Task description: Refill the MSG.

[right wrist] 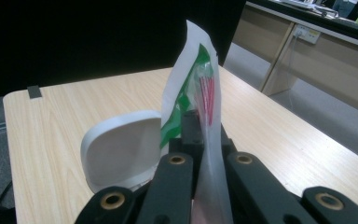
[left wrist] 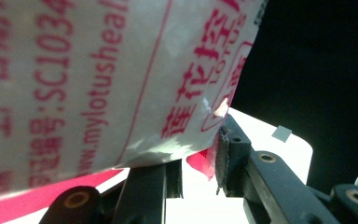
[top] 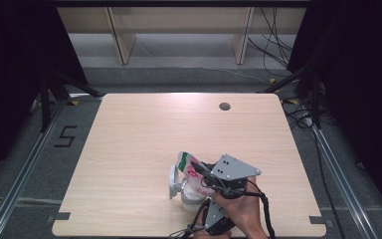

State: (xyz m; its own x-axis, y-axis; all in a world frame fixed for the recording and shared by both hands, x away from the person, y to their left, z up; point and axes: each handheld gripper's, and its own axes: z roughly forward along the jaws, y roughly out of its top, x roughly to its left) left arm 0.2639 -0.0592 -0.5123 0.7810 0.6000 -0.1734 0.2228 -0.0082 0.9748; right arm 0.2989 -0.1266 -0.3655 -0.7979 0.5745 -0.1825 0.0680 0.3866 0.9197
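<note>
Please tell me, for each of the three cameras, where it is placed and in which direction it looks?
High view: above the near table edge, facing forward and down; a hand and the right gripper show.
Left gripper view: on the left gripper, looking along its jaws at the printed pouch.
Right gripper view: on the right gripper, looking across the table; its jaws pinch the pouch beside the white lid.
Shared: all three show the pouch.

right gripper [top: 210, 175]: grey three-cornered plate showing dark screw holes | jaws: black, showing brass-ringed screws | cable [top: 267, 211]: black, trailing | left gripper [top: 211, 219]: black and grey | hand [top: 241, 211]: wearing no sleeve
</note>
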